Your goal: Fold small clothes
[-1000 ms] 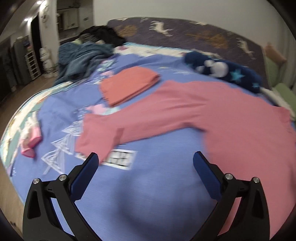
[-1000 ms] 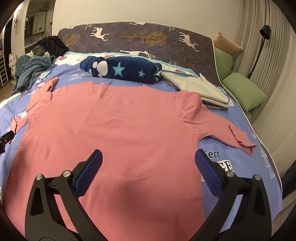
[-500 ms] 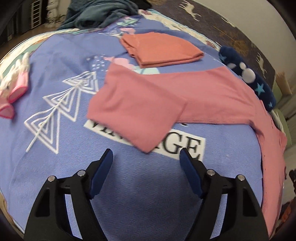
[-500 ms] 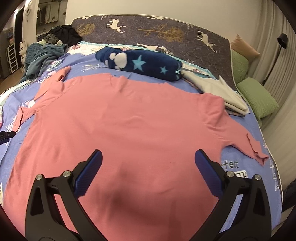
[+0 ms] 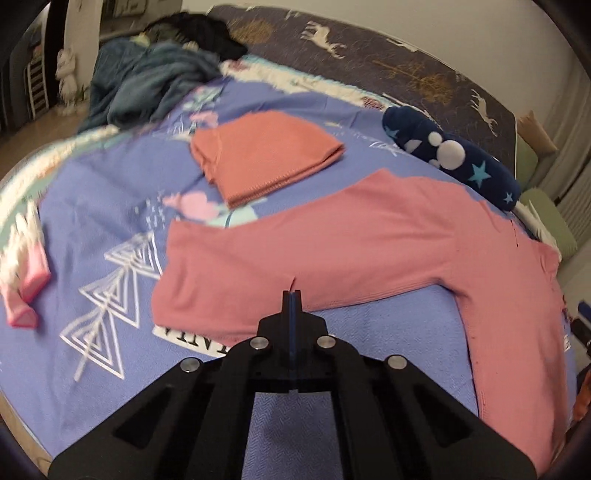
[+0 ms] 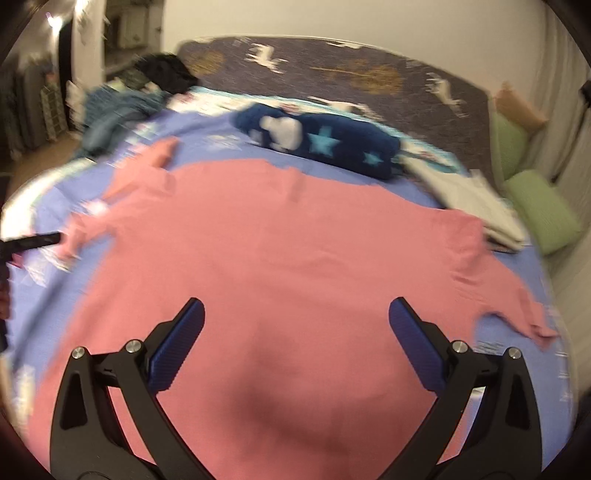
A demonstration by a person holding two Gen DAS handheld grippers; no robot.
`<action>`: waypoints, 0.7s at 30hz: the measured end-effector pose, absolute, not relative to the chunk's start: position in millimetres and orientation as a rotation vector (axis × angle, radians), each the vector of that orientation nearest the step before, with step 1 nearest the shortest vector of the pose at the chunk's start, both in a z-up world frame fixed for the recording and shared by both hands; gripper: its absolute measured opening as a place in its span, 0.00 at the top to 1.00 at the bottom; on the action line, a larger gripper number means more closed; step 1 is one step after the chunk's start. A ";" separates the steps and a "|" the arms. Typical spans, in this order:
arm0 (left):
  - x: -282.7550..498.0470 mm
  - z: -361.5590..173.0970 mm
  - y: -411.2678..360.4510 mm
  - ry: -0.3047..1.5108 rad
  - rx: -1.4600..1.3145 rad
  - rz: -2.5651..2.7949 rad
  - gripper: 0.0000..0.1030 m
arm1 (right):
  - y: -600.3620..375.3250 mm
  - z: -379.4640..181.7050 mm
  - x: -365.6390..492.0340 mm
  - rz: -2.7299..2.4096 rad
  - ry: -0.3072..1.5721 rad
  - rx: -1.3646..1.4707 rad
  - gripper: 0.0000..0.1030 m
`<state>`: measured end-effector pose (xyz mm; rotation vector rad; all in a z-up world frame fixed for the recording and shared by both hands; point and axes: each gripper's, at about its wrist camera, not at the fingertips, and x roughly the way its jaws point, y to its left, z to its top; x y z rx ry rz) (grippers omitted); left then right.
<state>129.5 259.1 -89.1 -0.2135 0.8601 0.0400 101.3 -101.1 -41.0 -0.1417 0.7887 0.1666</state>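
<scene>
Dim warm indoor light, motion blur (right view), fisheye-bent edges

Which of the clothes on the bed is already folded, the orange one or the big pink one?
The orange knit garment, a neat folded rectangle near the teal blanket. The pink long-sleeved top lies spread flat, sleeves out.

A home bedroom: a bed [image 5: 332, 369] with patterned bedspread, headboard [image 6: 332, 70] and pillows [image 6: 543, 210].

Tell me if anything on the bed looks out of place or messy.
Mostly tidy. The pink long-sleeved top lies spread flat, and a salmon garment sits folded. What stands out is the crumpled blue-grey blanket heaped at the far left corner, with dark clothes piled behind it.
</scene>
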 end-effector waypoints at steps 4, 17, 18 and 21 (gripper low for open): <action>127.1 -109.3 263.2 0.920 -0.166 0.085 0.38 | -83.9 -34.7 108.3 0.232 0.794 -0.115 0.02; 144.5 -123.7 284.4 0.924 -0.259 0.045 0.97 | -70.1 -49.6 107.5 0.262 0.844 -0.137 0.02; 141.0 -109.8 278.9 0.890 -0.268 0.014 0.97 | -71.2 -48.3 108.2 0.260 0.841 -0.137 0.02; 134.0 -64.3 254.6 0.801 -0.282 -0.095 0.97 | -73.9 -45.1 112.6 0.268 0.843 -0.113 0.02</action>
